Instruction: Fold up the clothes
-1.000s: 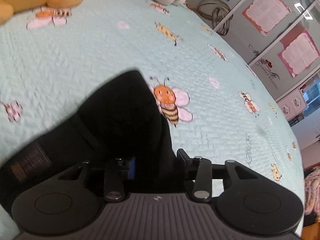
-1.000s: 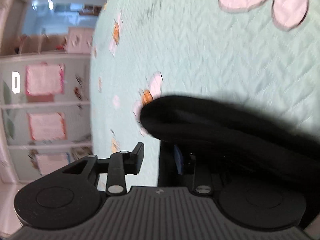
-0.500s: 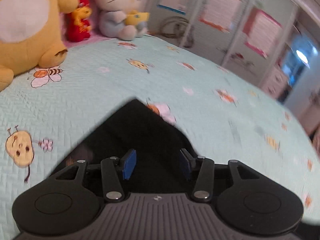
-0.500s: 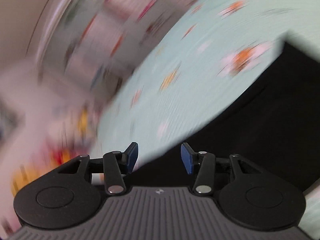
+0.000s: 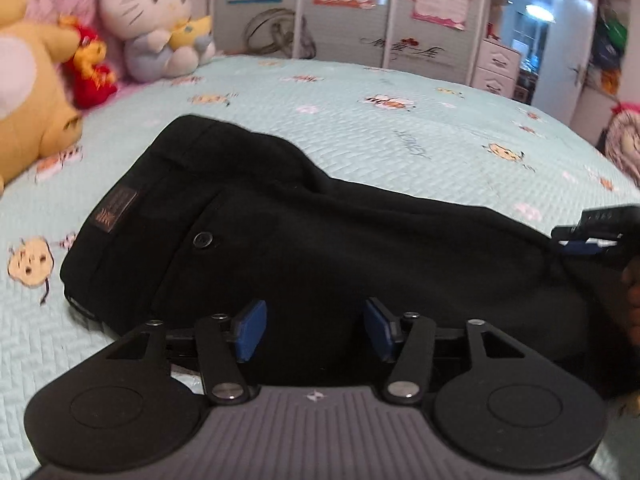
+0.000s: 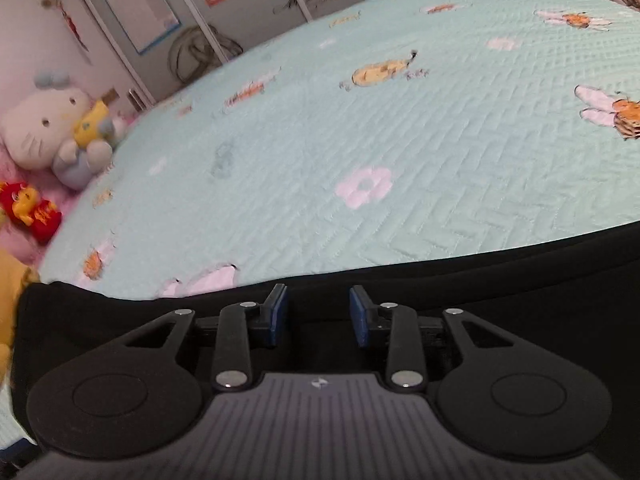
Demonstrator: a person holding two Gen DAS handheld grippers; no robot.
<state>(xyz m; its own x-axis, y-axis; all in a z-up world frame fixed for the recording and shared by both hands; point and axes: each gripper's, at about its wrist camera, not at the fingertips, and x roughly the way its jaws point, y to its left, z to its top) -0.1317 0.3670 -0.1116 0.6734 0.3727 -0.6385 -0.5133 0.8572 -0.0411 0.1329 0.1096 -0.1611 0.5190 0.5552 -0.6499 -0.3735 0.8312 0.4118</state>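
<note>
Left gripper (image 5: 314, 328) jaws apart, just been opening, empty above black trousers (image 5: 320, 240) lying flat on bed (image 5: 400, 140). Right gripper (image 6: 319, 314) jaws apart, just been closing, nothing pinched, over trousers' edge.

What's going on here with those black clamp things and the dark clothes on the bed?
A person is folding black trousers on a bed with a mint bee-print bedspread, holding a gripper in each hand. The trousers lie flat, folded lengthwise. The left gripper has just been opening and the right gripper closing; both hover open over the fabric, gripping nothing. Plush toys sit at the far end.
</note>
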